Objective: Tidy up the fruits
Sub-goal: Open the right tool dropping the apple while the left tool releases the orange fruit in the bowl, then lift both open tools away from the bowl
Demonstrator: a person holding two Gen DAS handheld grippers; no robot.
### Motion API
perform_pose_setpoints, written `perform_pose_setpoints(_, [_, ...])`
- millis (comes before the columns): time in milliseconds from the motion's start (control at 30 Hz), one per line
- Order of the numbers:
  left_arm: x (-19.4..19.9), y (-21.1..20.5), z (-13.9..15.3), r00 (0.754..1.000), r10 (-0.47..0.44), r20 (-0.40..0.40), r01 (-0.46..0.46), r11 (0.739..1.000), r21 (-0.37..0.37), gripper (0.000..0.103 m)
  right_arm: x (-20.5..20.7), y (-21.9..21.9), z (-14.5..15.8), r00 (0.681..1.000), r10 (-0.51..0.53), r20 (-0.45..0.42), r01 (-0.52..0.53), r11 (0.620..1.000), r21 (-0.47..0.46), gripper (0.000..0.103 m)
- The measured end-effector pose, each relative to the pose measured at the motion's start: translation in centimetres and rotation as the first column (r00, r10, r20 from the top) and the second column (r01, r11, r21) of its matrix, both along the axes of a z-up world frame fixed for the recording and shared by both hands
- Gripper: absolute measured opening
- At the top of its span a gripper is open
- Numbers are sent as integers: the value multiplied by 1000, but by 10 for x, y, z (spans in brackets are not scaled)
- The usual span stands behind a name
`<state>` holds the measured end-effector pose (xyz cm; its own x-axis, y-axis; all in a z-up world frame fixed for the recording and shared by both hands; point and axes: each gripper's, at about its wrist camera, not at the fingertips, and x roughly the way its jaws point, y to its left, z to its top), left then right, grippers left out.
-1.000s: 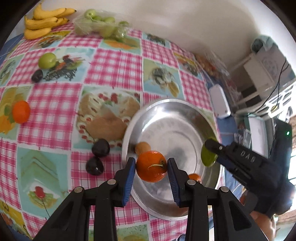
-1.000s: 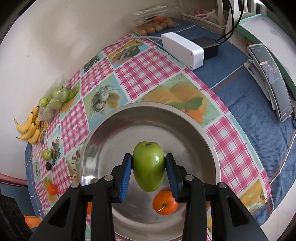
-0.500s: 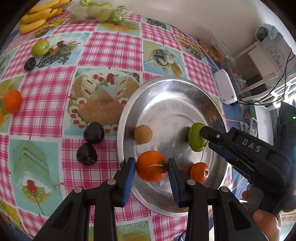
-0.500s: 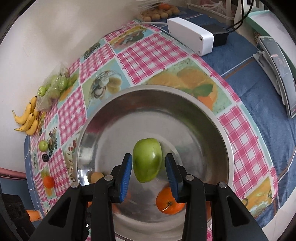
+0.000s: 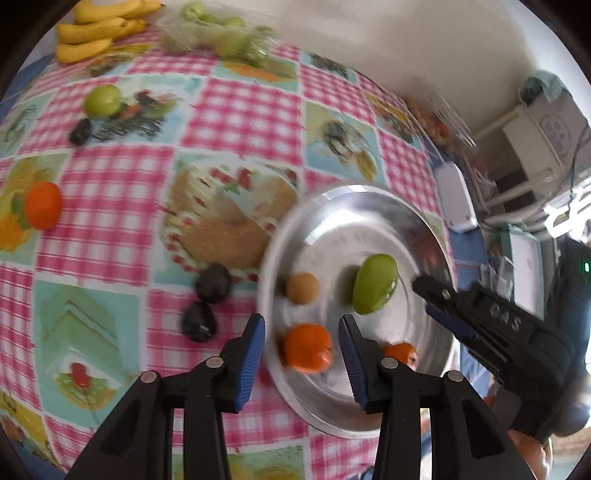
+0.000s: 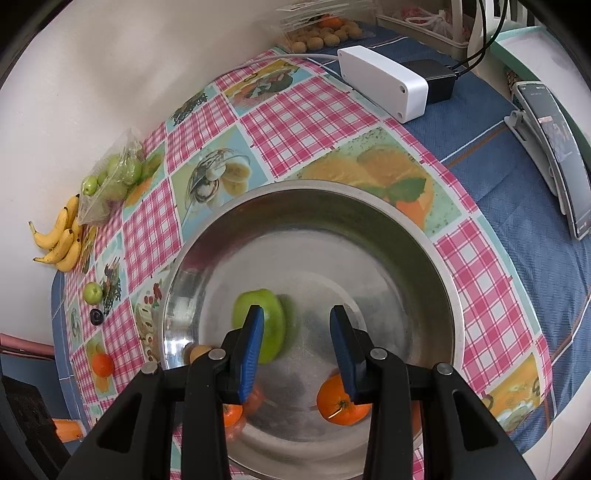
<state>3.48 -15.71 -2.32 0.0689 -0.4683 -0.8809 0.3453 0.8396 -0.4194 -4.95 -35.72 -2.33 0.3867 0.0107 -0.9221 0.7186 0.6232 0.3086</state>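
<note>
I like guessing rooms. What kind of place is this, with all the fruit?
Probably someone's home, at a dining or kitchen table. It has a checked tablecloth printed with food pictures, loose bananas, and a metal bowl. A phone on a stand and a charger sit nearby.

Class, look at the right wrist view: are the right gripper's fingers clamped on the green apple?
No. The right gripper stands open, and the green apple lies loose in the metal bowl, behind the left finger, not between the two.

In my bowl [image 6: 436, 258] lie an apple [image 6: 275, 325] and oranges [image 6: 341, 406]; plums [image 5: 212, 282] sit just left of it; bananas [image 5: 99, 31] far behind.
</note>
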Motion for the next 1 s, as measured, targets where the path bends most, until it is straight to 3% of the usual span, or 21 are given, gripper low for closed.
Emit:
perform_pose_setpoints(133, [16,21,3,995,93,31,-94,995,26,54,1,1,-1,1000,4,-5,-4,1000,0,39])
perform_pose_setpoints(300, [35,53,0,974,218,56,-223,971,85,64,7,8,-1,999,40,-23,-41,999,-21,42])
perform_pose_setpoints(667, [47,80,-6,950,309,51,-313,944,102,79,28,41,10,987,158,-37,-160,983,-94,46])
perform_pose_setpoints(700, [46,81,-5,949,311,59,-315,943,110,86,30,44,11,985,168,-37,-171,980,-98,48])
perform_pose_setpoints(767, [47,80,-6,946,317,72,-324,938,123,98,34,51,12,981,189,-36,-192,976,-103,73])
perform_pose_setpoints(800, [47,81,-6,943,323,81,-331,935,129,103,36,54,11,979,198,-39,-202,973,-108,78])
perform_pose_setpoints(1000, [48,85,-9,934,341,105,-355,919,171,103,41,61,5,973,216,-77,-224,966,-128,83])
